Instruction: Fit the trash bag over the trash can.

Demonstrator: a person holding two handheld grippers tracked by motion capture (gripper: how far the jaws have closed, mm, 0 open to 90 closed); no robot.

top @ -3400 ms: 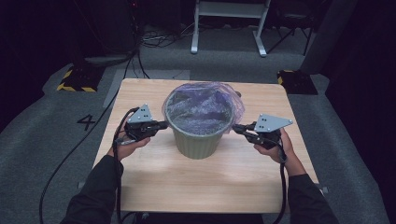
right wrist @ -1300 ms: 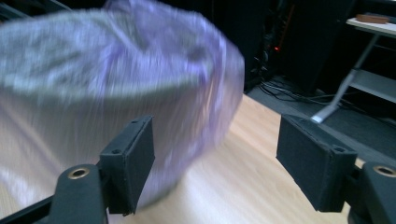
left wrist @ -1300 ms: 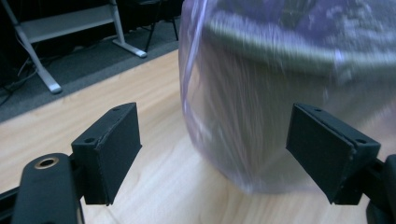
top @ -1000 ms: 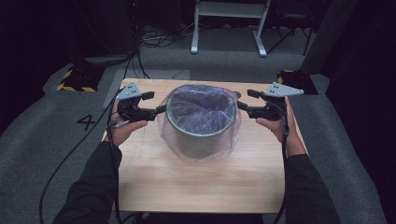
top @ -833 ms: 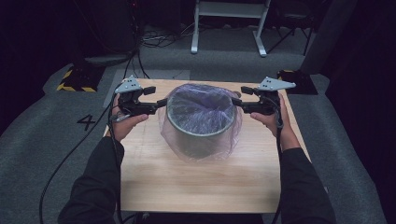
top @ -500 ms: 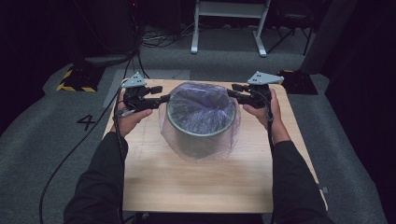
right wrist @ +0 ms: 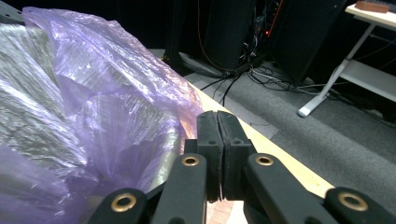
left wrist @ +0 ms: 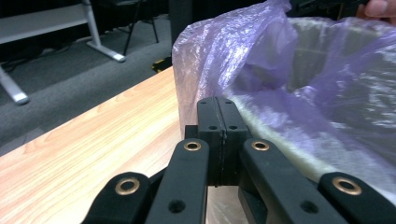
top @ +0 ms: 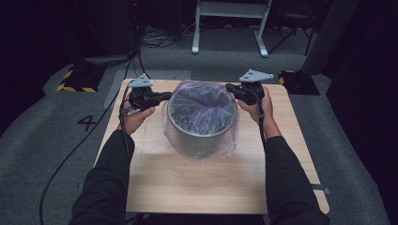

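Bag already lines bin, rim folded over. Left tongs and right tongs just closed at far rim, apparently pinching nothing. Left: tidy far edge.

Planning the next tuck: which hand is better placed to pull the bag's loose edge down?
Left, slightly. Both grippers' jaws just closed, nothing visibly between. The left gripper points straight at the raised edge of the bag; the right gripper aims past it.
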